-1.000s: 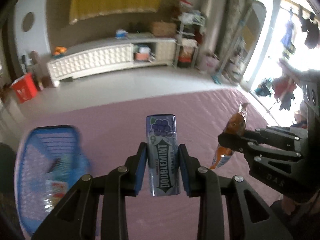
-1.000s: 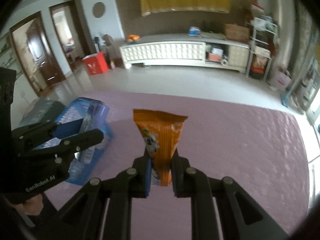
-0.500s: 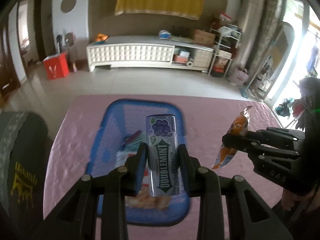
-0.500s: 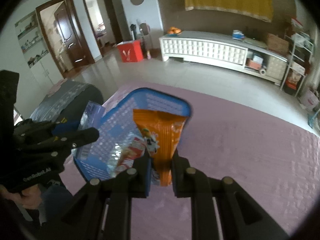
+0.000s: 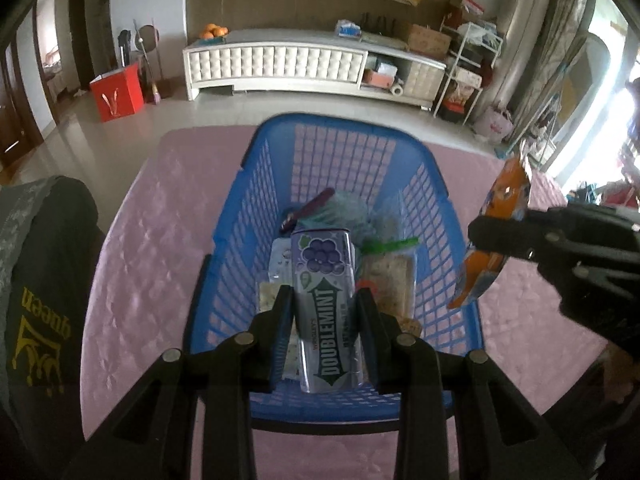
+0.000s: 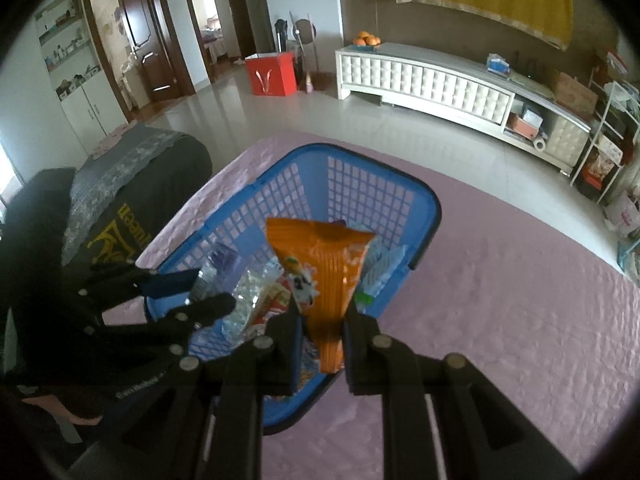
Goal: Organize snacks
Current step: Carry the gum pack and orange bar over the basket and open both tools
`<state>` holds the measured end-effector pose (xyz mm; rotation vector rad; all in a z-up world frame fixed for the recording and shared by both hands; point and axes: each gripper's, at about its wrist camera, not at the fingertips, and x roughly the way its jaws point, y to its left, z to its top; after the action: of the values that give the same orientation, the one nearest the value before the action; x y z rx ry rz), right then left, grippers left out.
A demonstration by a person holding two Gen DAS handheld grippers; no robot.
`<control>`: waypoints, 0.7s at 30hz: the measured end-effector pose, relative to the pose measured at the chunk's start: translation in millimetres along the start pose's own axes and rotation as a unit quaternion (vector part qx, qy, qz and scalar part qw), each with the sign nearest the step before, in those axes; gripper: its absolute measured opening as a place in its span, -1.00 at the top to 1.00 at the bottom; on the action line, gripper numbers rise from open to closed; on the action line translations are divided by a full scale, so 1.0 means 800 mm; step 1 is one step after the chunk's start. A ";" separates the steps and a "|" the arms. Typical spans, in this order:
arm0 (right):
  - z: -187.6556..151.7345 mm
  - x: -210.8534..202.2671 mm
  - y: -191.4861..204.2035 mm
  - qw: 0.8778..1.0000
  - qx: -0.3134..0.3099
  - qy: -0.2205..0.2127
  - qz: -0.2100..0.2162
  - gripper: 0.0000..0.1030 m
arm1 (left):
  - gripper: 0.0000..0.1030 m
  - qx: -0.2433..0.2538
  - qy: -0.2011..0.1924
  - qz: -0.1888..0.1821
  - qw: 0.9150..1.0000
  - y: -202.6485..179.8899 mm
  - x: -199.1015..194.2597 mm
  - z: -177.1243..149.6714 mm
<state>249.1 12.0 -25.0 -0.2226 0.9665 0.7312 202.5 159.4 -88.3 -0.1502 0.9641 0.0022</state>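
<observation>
Left wrist view looks down past the left gripper, whose jaws stand partly apart and are clamped on the sides of a purple Doublemint gum pack, held upright over the blue basket that sits on the pink tablecloth. Inside the basket lie several wrapped snacks, among them a clear cracker packet and a dark purple wrapper. Right wrist view shows the right gripper pinched nearly flat on the lower part of an orange snack bag, which stands above the basket's right-hand side; the other gripper and its gum pack show at the left. Both items appear poised for release into the basket. The risks, as I judge them: the two grippers are close over one opening, so lowering together could knock them against each other or against the rim and shove the light basket across the cloth. The orange bag hangs near the basket wall in the left wrist view, so an early release could send it over the edge onto the table. The rigid gum pack, dropped from height, could crush the crackers below.
</observation>
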 end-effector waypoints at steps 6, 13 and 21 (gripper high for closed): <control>0.002 -0.001 -0.007 0.999 0.022 0.007 0.023 0.60 | 0.43 0.003 0.025 -0.013 1.000 -0.006 0.024 -0.009; 0.002 -0.002 -0.011 0.999 0.036 0.010 0.016 0.60 | 0.30 0.011 0.036 -0.011 0.999 -0.012 0.029 -0.013; 0.012 -0.002 -0.009 0.999 0.029 0.003 0.022 0.60 | -0.01 0.017 -0.024 0.016 0.999 -0.003 -0.018 0.009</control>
<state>259.8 10.4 -19.2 -0.1526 1.0004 0.7422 200.1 159.1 -72.2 -0.1034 0.9180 0.0201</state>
